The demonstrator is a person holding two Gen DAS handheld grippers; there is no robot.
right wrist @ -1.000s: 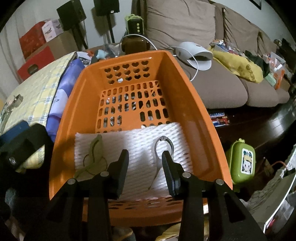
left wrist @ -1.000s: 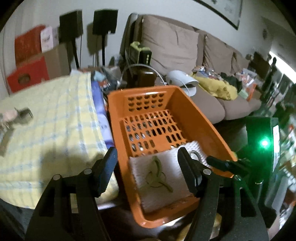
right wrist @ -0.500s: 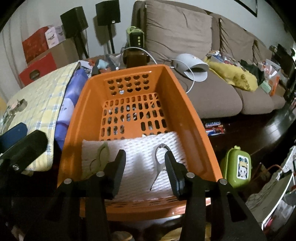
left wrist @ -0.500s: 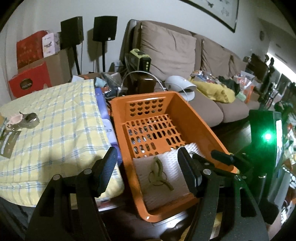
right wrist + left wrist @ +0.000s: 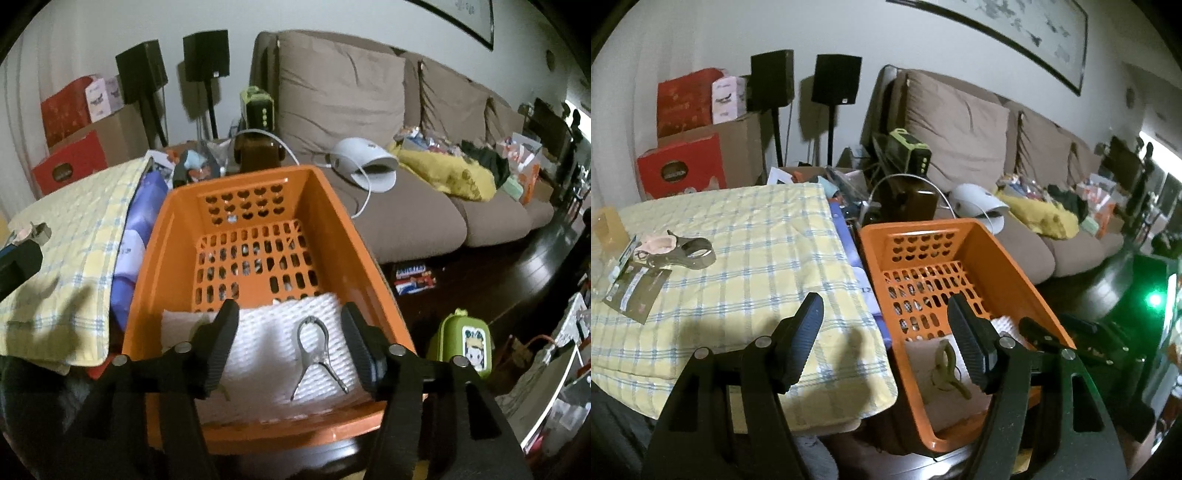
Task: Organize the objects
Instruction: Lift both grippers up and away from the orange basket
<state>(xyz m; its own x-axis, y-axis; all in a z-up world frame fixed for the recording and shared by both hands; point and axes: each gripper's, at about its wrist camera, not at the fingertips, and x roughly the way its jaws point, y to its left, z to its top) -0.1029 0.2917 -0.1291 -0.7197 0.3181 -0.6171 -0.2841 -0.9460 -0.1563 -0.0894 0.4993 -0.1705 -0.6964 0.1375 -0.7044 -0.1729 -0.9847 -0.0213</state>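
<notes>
A: What surface is the orange basket (image 5: 332,236) beside?

B: A padded top under a yellow checked cloth (image 5: 746,251), touching the basket's left wall. A purple sheet (image 5: 136,240) shows at the cloth's edge next to the basket. Behind the basket runs a long brown sofa (image 5: 406,206) heaped with a yellow garment and a white device; two black speakers on stands and cardboard boxes stand against the wall behind the cloth. Right of the basket, on dark flooring, sits a small green case (image 5: 463,341).

A: And inside the basket?

B: White foam netting (image 5: 266,343) covers its near end. A silver metal clip (image 5: 314,350) lies on it, an olive clip (image 5: 945,363) to its left.

A: The tools?

B: The right gripper (image 5: 290,343) hangs over the silver clip, jaws opening, pads clear of it. The left gripper (image 5: 884,336) is spread wide over the basket's left rim, holding nothing. Another clip (image 5: 689,253) lies far left on the cloth.
</notes>
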